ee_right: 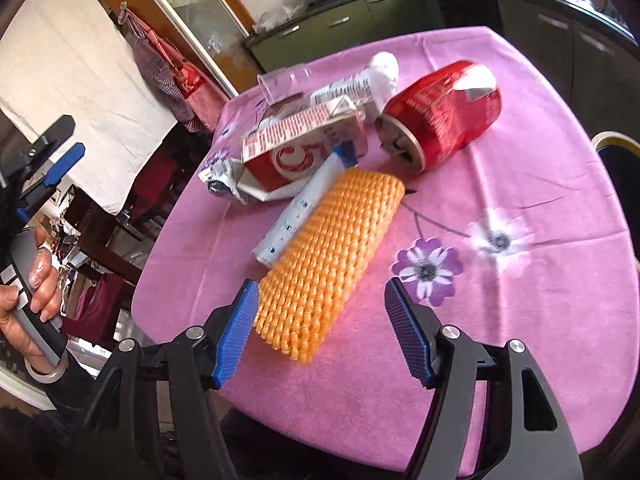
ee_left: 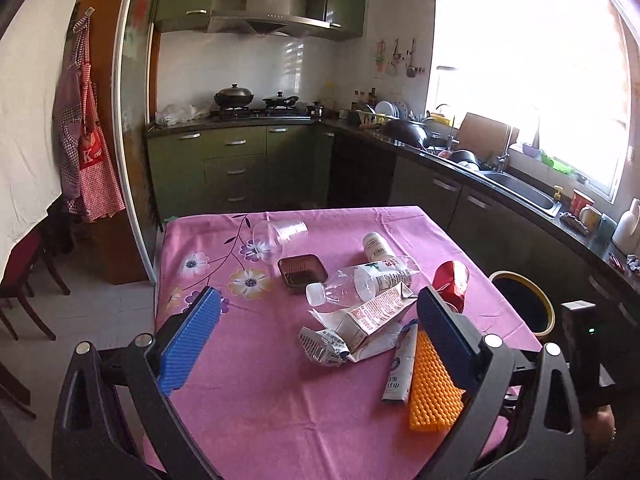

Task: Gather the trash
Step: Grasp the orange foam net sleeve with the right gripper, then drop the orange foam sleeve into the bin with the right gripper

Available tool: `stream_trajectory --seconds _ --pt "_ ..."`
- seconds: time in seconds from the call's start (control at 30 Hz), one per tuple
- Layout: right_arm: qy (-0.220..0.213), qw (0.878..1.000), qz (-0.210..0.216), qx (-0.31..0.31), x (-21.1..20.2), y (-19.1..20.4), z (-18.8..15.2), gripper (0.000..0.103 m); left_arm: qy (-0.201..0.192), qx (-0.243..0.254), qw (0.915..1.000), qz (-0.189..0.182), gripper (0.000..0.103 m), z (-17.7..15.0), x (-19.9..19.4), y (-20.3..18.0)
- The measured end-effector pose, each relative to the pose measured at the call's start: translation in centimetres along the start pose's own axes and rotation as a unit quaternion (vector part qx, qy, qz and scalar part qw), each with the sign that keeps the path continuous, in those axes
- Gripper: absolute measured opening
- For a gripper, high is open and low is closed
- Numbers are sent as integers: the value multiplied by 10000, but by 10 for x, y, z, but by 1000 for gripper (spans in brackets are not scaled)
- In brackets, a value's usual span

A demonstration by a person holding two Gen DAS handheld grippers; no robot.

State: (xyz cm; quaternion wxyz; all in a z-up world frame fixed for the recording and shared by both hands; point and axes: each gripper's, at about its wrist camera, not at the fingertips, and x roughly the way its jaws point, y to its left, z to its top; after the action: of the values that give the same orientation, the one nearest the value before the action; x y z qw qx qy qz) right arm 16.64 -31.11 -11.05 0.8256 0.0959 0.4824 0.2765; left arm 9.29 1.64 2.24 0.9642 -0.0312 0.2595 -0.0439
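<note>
Trash lies on the pink flowered tablecloth [ee_left: 260, 400]: an orange foam net [ee_left: 434, 388], a white tube [ee_left: 402, 364], a flattened red-and-white carton [ee_left: 376, 316], a crumpled wrapper [ee_left: 322, 346], a clear plastic bottle [ee_left: 360, 280], a crushed red can [ee_left: 452, 280], a white bottle [ee_left: 376, 246], a brown tray [ee_left: 302, 272] and a clear cup [ee_left: 286, 232]. My left gripper [ee_left: 316, 336] is open above the table, over the carton. My right gripper [ee_right: 322, 332] is open, with the near end of the foam net [ee_right: 332, 260] between its fingers. The red can [ee_right: 444, 116] and carton [ee_right: 304, 144] lie beyond.
A dark bin with a yellow rim [ee_left: 524, 300] stands by the table's right side, between table and kitchen counter [ee_left: 500, 172]. Chairs [ee_left: 24, 280] stand to the left. The table's near edge [ee_right: 360, 460] is just under my right gripper.
</note>
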Motion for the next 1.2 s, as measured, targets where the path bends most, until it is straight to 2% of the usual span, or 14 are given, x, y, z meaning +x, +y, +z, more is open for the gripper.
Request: stream_trajectory --seconds 0.13,0.2,0.27,0.3,0.33,0.37,0.4,0.43,0.7,0.8,0.93,1.03,1.1,1.2 --pt "220 9997 13 65 28 3 -3 63 36 -7 10000 -25 94 -5 1 0" --pt "185 9998 -40 20 38 8 -5 59 49 -20 10000 -16 94 -5 2 1" --pt "182 9998 -12 37 43 10 -6 44 68 -27 10000 -28 94 -7 3 1" --pt "197 9998 41 56 46 10 -7 40 70 -15 10000 -40 94 -7 4 1" --pt "209 9997 77 60 49 11 -7 30 71 7 10000 -52 94 -7 4 -1" --pt "193 9997 131 77 50 11 -7 26 74 31 9999 -64 94 -7 5 -2" --pt "152 9996 204 118 50 10 -8 18 82 51 9999 -73 94 -8 6 -3" --pt "124 9996 225 120 50 9 -9 16 90 70 9999 -84 94 -8 6 -4" --pt "-159 9996 231 -28 19 11 -9 14 100 172 9995 -231 94 -7 10 -14" --pt "-489 9987 105 74 -10 -4 -4 14 68 212 9993 -289 94 -6 9 -19" --pt "-1165 9912 -517 362 -58 -43 2 14 47 219 9992 -338 94 -5 7 -23" --pt "-1626 9751 -1388 590 -91 -82 7 14 62 239 9991 -351 94 -5 7 -26" --pt "-1746 9595 -2085 732 -102 -112 11 14 70 268 9990 -349 94 -4 8 -30" --pt "-1713 9413 -2726 1013 -105 -161 18 15 78 310 9988 -376 94 -2 9 -38"
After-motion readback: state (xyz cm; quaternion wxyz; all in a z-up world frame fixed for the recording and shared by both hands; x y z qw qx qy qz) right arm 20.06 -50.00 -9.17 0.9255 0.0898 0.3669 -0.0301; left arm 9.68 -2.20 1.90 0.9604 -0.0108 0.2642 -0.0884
